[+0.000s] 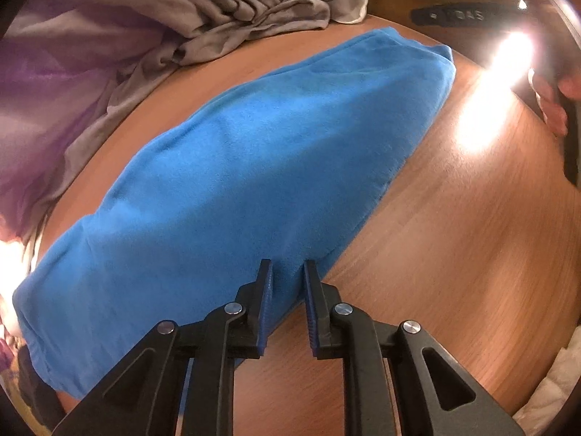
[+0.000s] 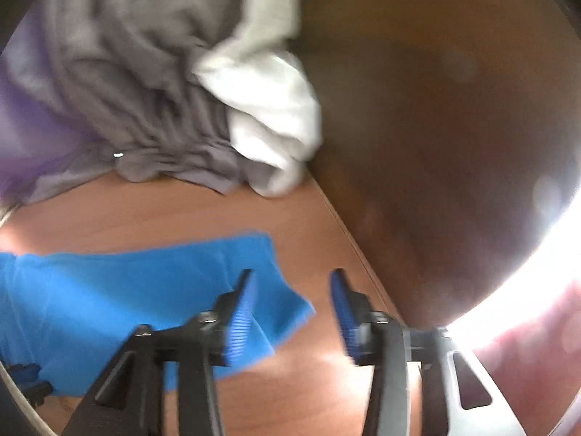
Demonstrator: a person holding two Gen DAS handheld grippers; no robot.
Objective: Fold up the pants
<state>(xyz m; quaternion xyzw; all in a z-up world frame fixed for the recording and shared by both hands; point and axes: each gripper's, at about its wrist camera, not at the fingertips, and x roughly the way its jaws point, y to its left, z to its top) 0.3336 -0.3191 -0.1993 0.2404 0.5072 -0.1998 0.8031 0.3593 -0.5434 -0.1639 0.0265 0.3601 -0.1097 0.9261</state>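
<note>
A: Lying folded into a long strip, the pants (image 1: 254,167) rest flat on the tabletop (image 1: 454,236). It probably keeps them steady for the next fold.

B: And the grippers?

A: The left hand-held gripper (image 1: 287,272) sits over the near edge, jaws slightly apart with blue cloth showing in the gap; I can't tell whether they pinch it. The right hand-held gripper (image 2: 292,283) is open, empty, just off the pants' corner.

B: Their look?

A: Bright blue, soft, fleecy, lightly rumpled. Grey cloth (image 1: 225,11) and white cloth (image 2: 268,116) are heaped behind.
</note>
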